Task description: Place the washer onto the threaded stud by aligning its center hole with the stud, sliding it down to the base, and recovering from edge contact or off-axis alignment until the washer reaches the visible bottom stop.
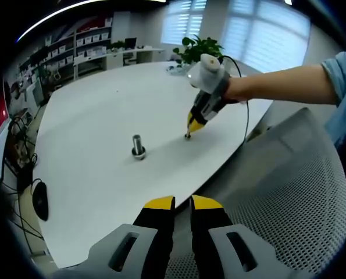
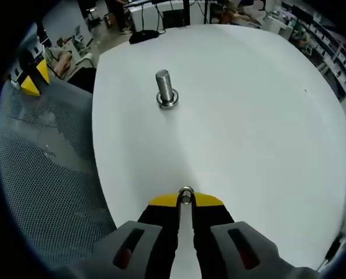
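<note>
Right gripper view: the washer (image 2: 186, 195) was pinched edge-on between the right gripper (image 2: 186, 201) fingers, not yet carried to the threaded stud (image 2: 165, 89) on the counter (image 2: 248, 116).

A broad white table (image 1: 103, 192) with a rounded edge carries everything here. Out on its open top, well away from the edges, a threaded stud (image 1: 138, 145) stands upright on its wider round base, casting a small shadow on the smooth surface. In the right gripper view the same stud (image 2: 165, 89) rises from the middle of the table (image 2: 260, 116), with bare white top all around it. At the far end of the table, near the windows, a leafy potted plant (image 1: 199, 49) sits by the edge. A grey mesh chair back (image 1: 289, 186) stands against the near edge.
</note>
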`<state>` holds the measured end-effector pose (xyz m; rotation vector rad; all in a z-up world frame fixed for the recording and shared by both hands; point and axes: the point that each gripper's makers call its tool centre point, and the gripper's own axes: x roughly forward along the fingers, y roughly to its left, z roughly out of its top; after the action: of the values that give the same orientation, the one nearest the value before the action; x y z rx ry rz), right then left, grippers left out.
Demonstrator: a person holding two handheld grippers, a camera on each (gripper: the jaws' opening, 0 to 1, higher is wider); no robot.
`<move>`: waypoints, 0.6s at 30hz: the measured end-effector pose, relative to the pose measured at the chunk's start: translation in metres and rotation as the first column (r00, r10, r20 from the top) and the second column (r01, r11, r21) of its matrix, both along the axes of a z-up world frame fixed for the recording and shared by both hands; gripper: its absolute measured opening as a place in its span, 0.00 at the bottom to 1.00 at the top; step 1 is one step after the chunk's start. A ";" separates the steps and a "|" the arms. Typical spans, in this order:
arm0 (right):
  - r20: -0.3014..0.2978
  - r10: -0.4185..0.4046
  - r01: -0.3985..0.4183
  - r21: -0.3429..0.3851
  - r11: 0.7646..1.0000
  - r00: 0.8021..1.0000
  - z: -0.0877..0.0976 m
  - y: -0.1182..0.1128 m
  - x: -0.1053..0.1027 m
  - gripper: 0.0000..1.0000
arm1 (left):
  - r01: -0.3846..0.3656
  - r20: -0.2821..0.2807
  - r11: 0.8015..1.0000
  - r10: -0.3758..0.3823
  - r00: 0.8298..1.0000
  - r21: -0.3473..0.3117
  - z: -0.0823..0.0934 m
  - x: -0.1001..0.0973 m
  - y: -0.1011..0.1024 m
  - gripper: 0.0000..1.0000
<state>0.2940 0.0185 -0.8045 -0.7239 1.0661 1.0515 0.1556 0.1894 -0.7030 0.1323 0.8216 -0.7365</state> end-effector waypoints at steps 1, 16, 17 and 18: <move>0.018 -0.013 0.013 -0.003 1.000 1.000 0.002 -0.001 0.003 0.15 | -0.001 0.002 1.000 0.001 1.000 -0.002 0.000 0.000 0.000 0.08; 0.072 -0.215 0.184 0.300 0.936 0.974 0.095 -0.047 -0.047 0.26 | 0.205 -0.024 0.971 -0.204 0.979 0.120 -0.017 0.033 0.020 0.14; 0.059 -0.248 0.215 0.330 0.919 0.967 0.101 -0.054 -0.055 0.26 | 0.223 -0.009 0.965 -0.224 0.975 0.136 -0.019 0.040 0.021 0.14; 0.059 -0.254 0.220 0.341 0.914 0.965 0.105 -0.060 -0.061 0.26 | 0.228 -0.003 0.964 -0.230 0.973 0.140 -0.021 0.046 0.021 0.14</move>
<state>0.2333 -0.0413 -0.6996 -0.3596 0.8364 0.9419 0.2017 0.2103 -0.7235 0.3625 0.8540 -0.8943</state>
